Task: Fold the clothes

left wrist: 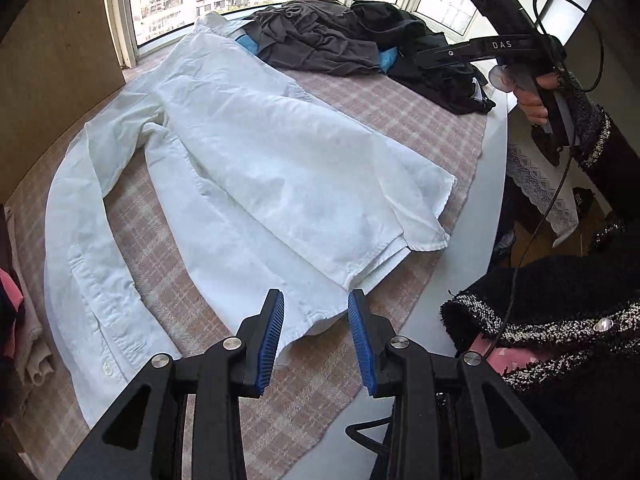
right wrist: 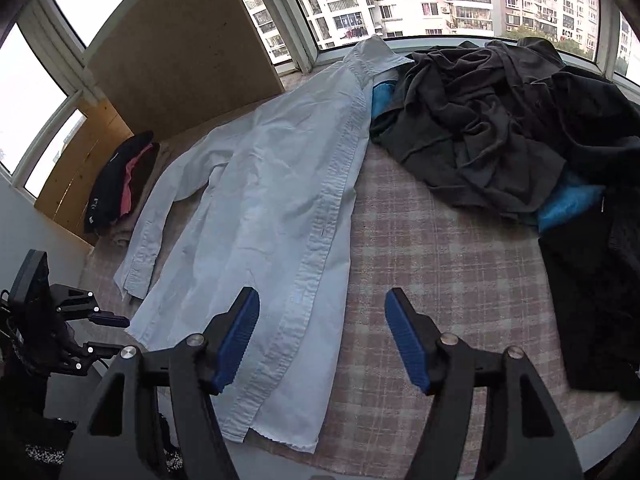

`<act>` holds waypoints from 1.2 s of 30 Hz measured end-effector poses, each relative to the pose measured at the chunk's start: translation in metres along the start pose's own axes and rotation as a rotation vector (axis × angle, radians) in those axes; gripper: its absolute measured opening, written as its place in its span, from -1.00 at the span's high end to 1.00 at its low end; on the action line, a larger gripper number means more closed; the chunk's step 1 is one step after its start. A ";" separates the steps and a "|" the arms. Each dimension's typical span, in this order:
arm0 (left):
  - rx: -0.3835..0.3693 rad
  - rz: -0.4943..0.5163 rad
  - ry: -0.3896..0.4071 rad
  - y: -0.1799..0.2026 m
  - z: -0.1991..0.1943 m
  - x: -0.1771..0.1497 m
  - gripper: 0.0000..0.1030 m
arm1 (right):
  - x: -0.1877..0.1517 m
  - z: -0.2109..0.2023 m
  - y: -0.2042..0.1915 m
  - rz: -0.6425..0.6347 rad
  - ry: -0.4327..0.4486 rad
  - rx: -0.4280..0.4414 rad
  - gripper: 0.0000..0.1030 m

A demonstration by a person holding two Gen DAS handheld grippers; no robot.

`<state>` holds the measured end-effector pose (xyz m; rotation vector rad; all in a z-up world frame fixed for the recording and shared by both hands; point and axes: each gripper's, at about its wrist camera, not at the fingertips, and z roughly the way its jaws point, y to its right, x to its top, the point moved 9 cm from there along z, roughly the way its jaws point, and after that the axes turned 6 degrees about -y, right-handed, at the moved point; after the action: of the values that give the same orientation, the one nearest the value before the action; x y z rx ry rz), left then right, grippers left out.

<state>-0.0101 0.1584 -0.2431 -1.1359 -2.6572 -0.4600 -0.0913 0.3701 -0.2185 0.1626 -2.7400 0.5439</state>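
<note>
A white button-up shirt (left wrist: pixel 248 160) lies spread on the pink plaid cloth (left wrist: pixel 392 104), one side folded over its middle and one long sleeve trailing down the left. My left gripper (left wrist: pixel 316 300) is open, its blue pads just above the shirt's bottom hem, holding nothing. The right gripper shows at the upper right of the left wrist view (left wrist: pixel 432 58), raised off the table. In the right wrist view the shirt (right wrist: pixel 260 208) runs from the window to the near edge. My right gripper (right wrist: pixel 322 300) is open and empty above the hem's right side and the plaid cloth (right wrist: pixel 440 264).
A heap of dark grey and black clothes (right wrist: pixel 500 128) with a blue piece (right wrist: pixel 568 200) sits at the far right. A folded stack with black and pink items (right wrist: pixel 116 184) lies at the left by a wooden panel (right wrist: pixel 180 48). Windows line the far side.
</note>
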 end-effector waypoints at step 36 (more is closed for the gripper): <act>-0.043 -0.403 0.032 -0.030 0.022 0.012 0.98 | 0.128 0.138 0.032 -0.051 -0.222 0.000 0.94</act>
<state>-0.0418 0.1552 -0.2658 -0.5895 -2.8600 -0.5977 -0.2588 0.3407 -0.3044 0.3098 -2.9403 0.5409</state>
